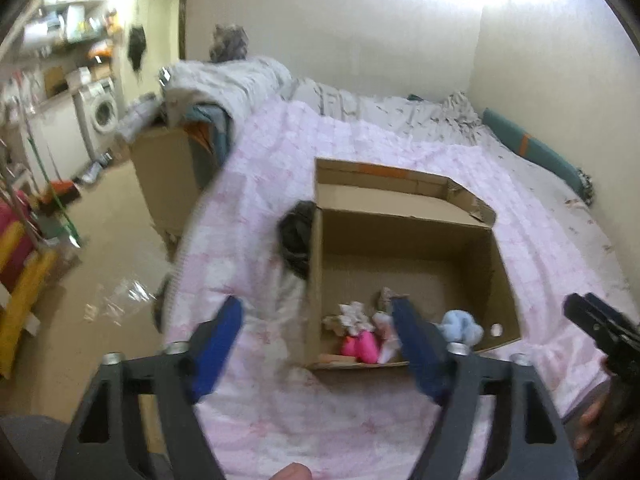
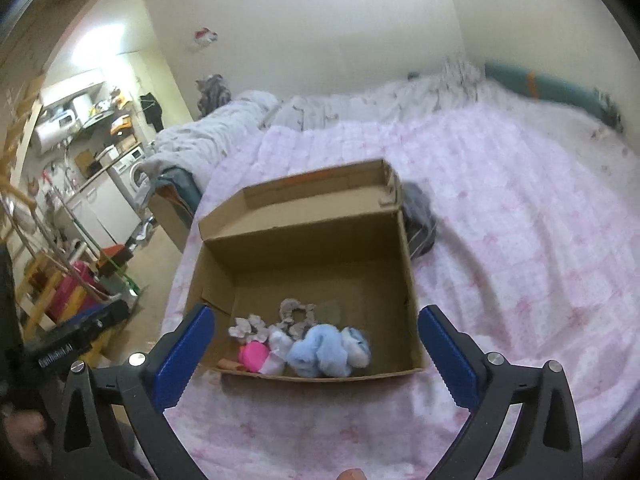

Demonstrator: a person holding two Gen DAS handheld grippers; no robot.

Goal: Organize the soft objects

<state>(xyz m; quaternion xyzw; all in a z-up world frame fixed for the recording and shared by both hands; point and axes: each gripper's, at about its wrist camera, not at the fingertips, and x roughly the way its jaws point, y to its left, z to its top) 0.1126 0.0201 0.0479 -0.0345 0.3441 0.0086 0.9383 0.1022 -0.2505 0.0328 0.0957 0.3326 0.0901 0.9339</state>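
The soft toys (image 2: 304, 344), pink, pale blue and grey, lie bunched at the near wall of the open cardboard box (image 2: 408, 280) on my pink quilt (image 2: 520, 240). My right gripper (image 2: 316, 354) hangs over them, spread wide and empty. My left gripper (image 1: 318, 346) is wide and empty too.

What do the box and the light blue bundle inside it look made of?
Box: plain corrugated cardboard, matte brown, with folded flaps and raw cut edges. Light blue bundle: seemingly plush or fleecy fabric, fuzzy and rumpled; blur hides the weave.
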